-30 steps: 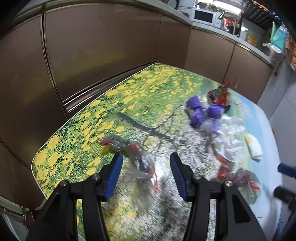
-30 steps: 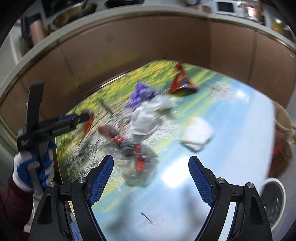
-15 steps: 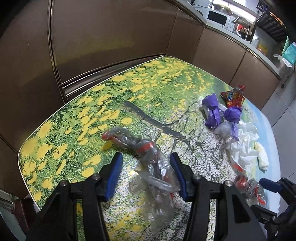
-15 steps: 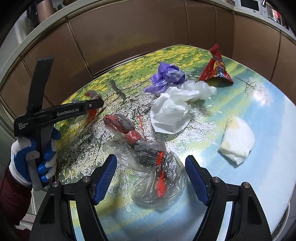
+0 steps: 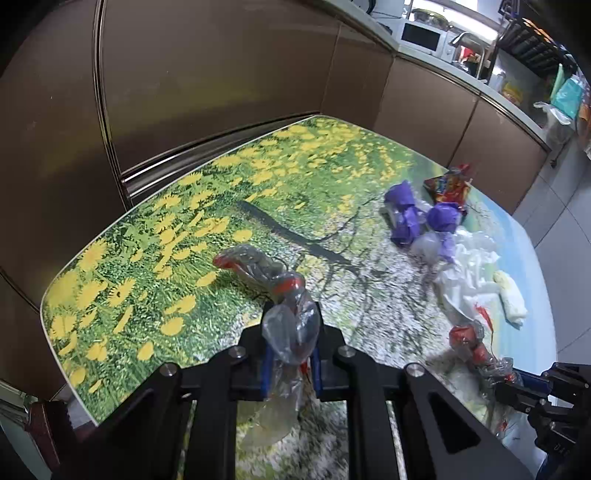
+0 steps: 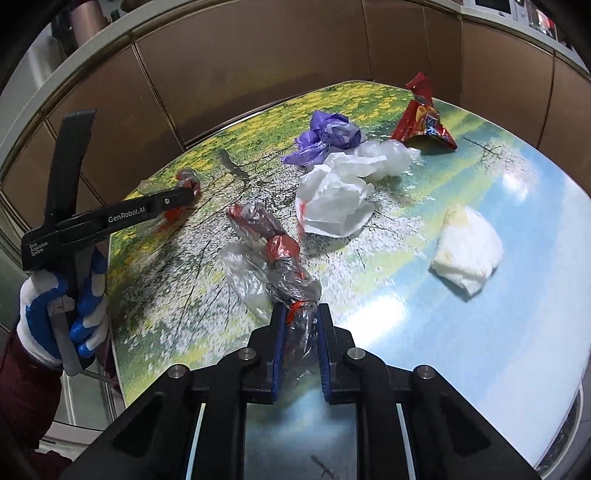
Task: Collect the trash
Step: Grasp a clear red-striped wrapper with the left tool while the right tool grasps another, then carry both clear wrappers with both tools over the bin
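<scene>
On the flower-print table [image 6: 480,332] lies scattered trash. My left gripper [image 5: 290,347] has its jaws closing, and its pads pinch a clear plastic wrapper with red bits [image 5: 266,273] that trails away over the yellow flowers. My right gripper [image 6: 300,332] is also closing, its blue pads pressed on a second clear wrapper with red bits [image 6: 273,236]. Farther back lie a purple bag [image 6: 325,136], a crumpled white plastic bag [image 6: 336,199], a red snack packet [image 6: 421,118] and a white tissue wad [image 6: 467,254]. In the right wrist view the left gripper [image 6: 184,195] reaches in from the left.
Brown cabinet panels [image 5: 221,74] wrap round the far and left sides of the table. A counter with a microwave [image 5: 421,35] runs behind them. A hand in a blue and white glove [image 6: 62,306] holds the left gripper. The table's rounded edge is near on the left.
Both pairs of jaws went from wide apart to pinched on the clear wrappers. The right gripper came down and closer to its wrapper. The rest of the trash has not moved.
</scene>
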